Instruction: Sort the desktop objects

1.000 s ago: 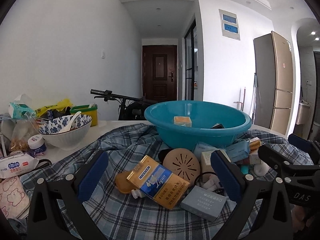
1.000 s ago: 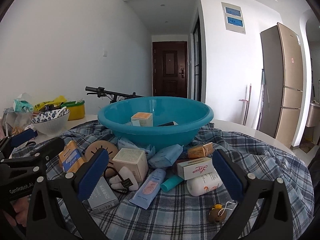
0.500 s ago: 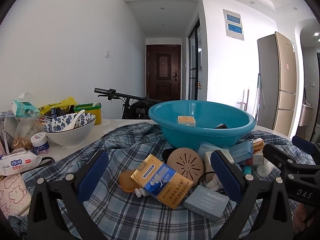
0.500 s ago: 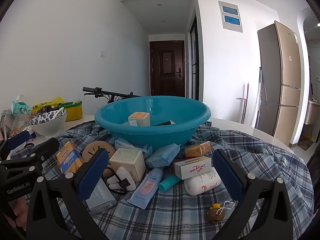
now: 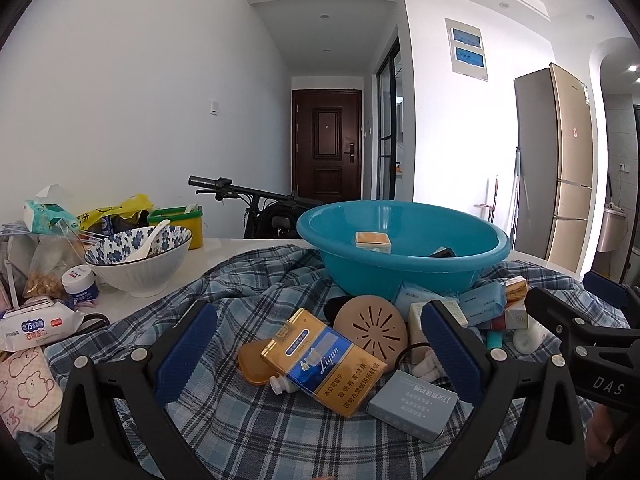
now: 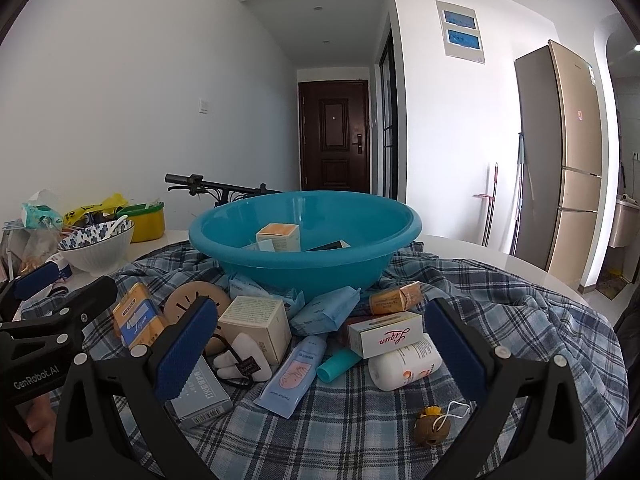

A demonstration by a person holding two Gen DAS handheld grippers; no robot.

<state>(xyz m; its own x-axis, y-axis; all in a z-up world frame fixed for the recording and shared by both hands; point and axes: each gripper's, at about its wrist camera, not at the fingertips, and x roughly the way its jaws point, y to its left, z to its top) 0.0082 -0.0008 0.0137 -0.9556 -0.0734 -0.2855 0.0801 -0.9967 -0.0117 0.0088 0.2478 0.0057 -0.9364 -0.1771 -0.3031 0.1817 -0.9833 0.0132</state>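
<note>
Both views slightly lower than before, left tool (image 5: pixel 316 356) and right tool (image 6: pixel 320 350) level, fingers wide apart.

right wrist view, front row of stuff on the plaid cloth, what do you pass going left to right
grey barcode box → white fabric piece with a black tag → light blue tube → teal cap → white bottle → small brown charm with a white cord

Both grippers are black frames with silver screws, ribbed blue pads (image 5: pixel 186 354) and white lettering.
</note>
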